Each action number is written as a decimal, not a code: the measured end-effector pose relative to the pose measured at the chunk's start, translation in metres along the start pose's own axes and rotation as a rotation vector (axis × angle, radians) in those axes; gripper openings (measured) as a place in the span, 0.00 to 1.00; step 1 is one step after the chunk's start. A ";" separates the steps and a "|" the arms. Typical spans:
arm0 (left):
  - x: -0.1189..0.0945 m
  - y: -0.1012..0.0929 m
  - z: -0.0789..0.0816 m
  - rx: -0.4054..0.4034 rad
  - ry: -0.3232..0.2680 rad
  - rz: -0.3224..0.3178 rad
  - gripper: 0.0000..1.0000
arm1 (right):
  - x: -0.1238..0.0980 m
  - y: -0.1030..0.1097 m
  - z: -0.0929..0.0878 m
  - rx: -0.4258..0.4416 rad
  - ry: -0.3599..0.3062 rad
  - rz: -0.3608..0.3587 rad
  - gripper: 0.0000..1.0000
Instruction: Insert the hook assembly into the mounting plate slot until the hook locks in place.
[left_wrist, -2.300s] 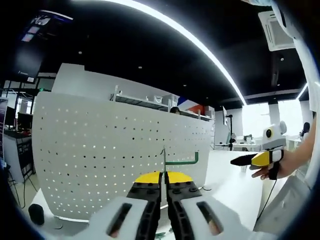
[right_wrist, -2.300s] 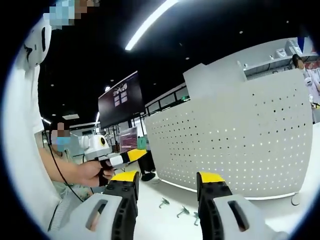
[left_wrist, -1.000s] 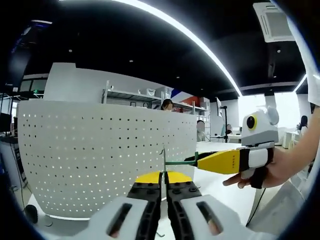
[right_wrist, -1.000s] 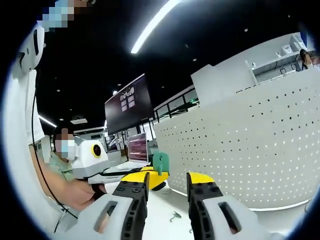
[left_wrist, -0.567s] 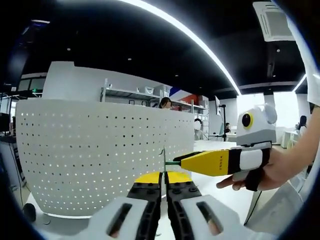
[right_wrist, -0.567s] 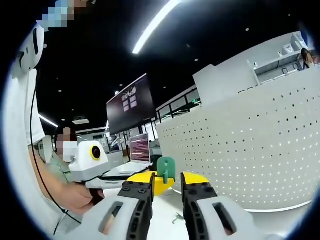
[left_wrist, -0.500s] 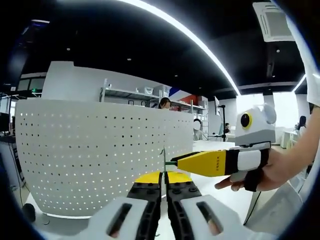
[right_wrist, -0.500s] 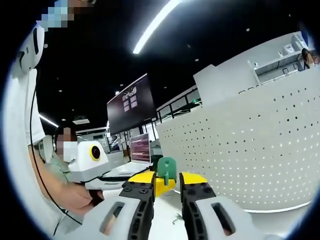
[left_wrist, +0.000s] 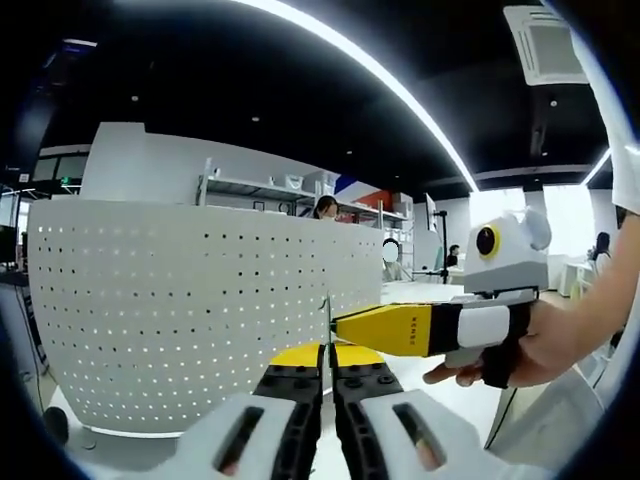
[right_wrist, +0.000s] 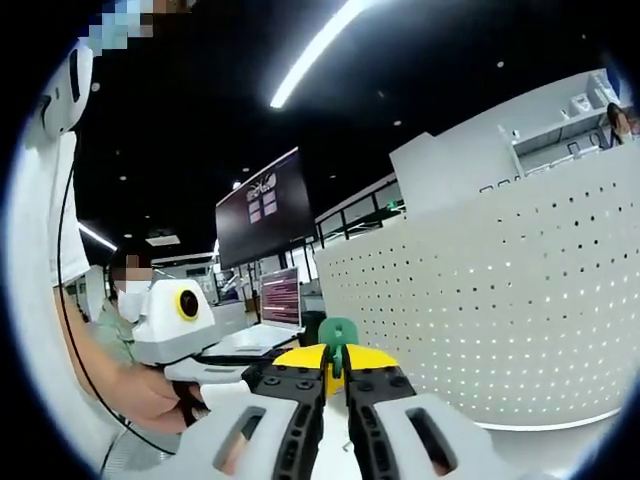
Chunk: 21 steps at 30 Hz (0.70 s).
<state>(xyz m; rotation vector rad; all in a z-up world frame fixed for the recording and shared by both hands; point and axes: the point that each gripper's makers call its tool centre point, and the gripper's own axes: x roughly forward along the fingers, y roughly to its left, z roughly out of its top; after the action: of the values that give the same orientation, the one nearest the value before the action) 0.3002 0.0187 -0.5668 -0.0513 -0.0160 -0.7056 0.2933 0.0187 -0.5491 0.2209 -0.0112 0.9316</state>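
- Now both the left gripper (left_wrist: 327, 375) and right gripper (right_wrist: 336, 377) pinch the green hook (right_wrist: 337, 333) near the pegboard (left_wrist: 190, 300).
- Opposed pulls could twist the hook loose.
- Misaligned, it may miss the holes.

The mounting plate (left_wrist: 200, 310) looks like sheet metal with a smooth white matt coat, punched all over with small round holes; light glints through many of them. The hook assembly (right_wrist: 337, 335) has a green tab that looks like smooth plastic with a soft sheen, and a thin wire stem (left_wrist: 328, 318) that reads as bare metal. The left gripper (left_wrist: 328, 362) has yellow tips and black jaw blocks of matt plastic, set in glossy white moulded shells. The right gripper (right_wrist: 336, 365) is finished alike. The counter (left_wrist: 440, 375) is a smooth, pale, slightly shiny surface. The ceiling's light strip (left_wrist: 380, 75) glows against a matt black ceiling.
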 end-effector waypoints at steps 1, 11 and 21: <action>0.000 0.000 0.000 0.000 0.000 0.001 0.02 | 0.000 -0.001 0.000 0.007 0.000 -0.002 0.03; -0.001 0.000 0.000 -0.001 -0.001 0.005 0.01 | 0.000 0.000 0.000 0.035 -0.014 -0.017 0.02; -0.001 -0.001 -0.001 0.004 0.000 0.002 0.02 | -0.001 -0.001 -0.001 0.052 -0.022 -0.029 0.01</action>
<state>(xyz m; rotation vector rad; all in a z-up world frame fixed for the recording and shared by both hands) 0.2987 0.0184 -0.5674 -0.0471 -0.0177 -0.7038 0.2933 0.0169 -0.5499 0.2795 -0.0043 0.9010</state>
